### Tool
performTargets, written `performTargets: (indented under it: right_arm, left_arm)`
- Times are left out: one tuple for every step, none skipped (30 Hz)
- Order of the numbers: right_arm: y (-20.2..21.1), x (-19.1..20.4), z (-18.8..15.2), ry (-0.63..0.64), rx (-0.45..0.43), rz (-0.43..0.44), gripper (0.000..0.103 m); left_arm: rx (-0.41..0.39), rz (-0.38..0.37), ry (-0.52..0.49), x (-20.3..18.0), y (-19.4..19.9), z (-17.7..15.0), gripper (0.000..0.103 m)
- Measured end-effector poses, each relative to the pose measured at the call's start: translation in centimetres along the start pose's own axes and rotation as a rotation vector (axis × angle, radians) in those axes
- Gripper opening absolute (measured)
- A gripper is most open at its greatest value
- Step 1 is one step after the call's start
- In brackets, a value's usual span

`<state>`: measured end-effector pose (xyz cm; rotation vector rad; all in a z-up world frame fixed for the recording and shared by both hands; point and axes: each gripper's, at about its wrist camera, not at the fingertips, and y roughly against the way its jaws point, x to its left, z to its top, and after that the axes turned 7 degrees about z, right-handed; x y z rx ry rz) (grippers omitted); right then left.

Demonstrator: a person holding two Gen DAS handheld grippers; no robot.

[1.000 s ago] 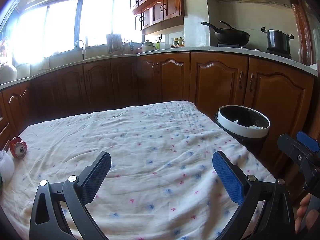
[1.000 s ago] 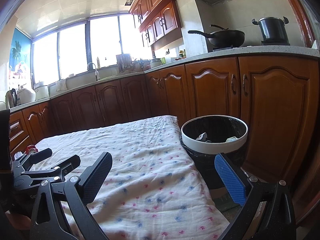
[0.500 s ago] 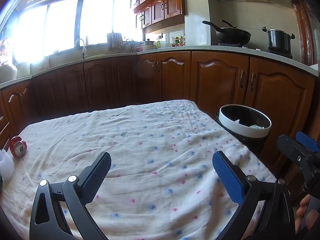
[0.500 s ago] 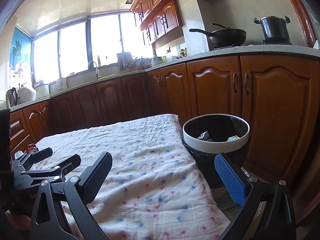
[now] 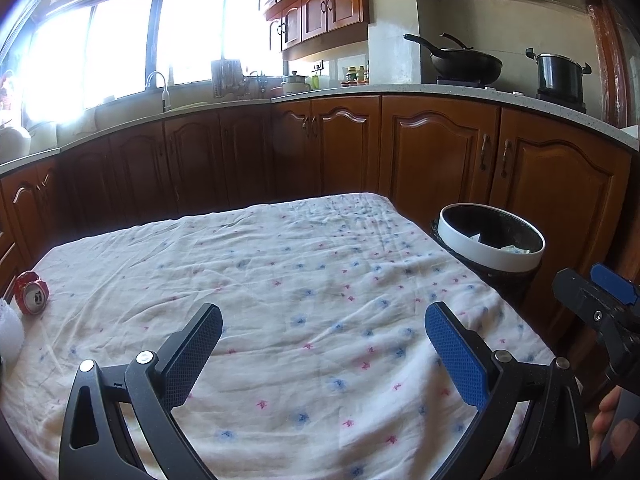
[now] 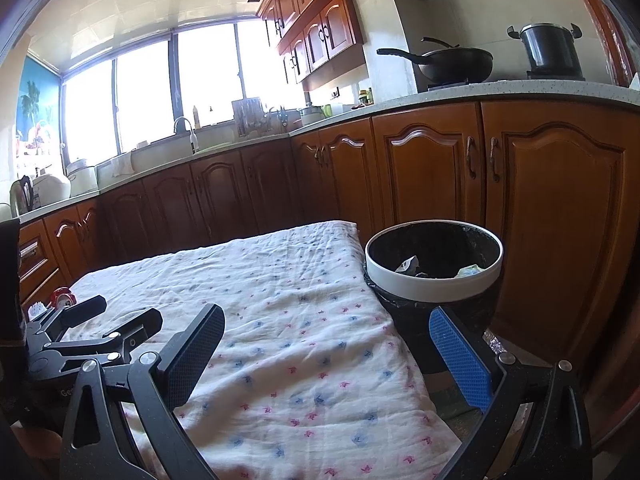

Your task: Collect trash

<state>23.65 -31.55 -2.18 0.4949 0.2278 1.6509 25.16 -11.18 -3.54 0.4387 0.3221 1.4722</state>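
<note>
Trash remains on the bench (image 5: 320, 280), which is covered with a white flowered cloth: a crushed red can (image 5: 31, 293) lies at the left edge of the frame in the left wrist view, just beside a white object (image 5: 9, 334) that the frame cuts off. In the right wrist view the same can (image 6: 63, 297) shows small at the far left. The trash bin (image 5: 490, 248), black with a white rim, stands beside the bench at the right side, and some paper scraps lie inside it. The left claw (image 5: 324, 344) hangs over the near part of the cloth, wide open and holding nothing. The right claw (image 6: 326, 350) is also wide open and empty, over the bench corner next to the bin.
</note>
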Motion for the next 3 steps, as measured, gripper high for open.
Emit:
performTargets:
  right_arm:
    - [-0.03,-0.02,0.01,-0.001,0.002,0.000,0.103]
    - [-0.08,-0.02,0.01,-0.003,0.004,0.001,0.103]
    - [-0.13,-0.08,0.03,-0.004,0.006,0.002,0.103]
  left_arm:
    - [0.002,-0.001,0.000,0.02,-0.10,0.04,0.102]
    - [0.004,-0.002,0.000,0.02,-0.11,0.05,0.102]
    - [0.006,-0.005,0.000,0.01,-0.18,0.08,0.102]
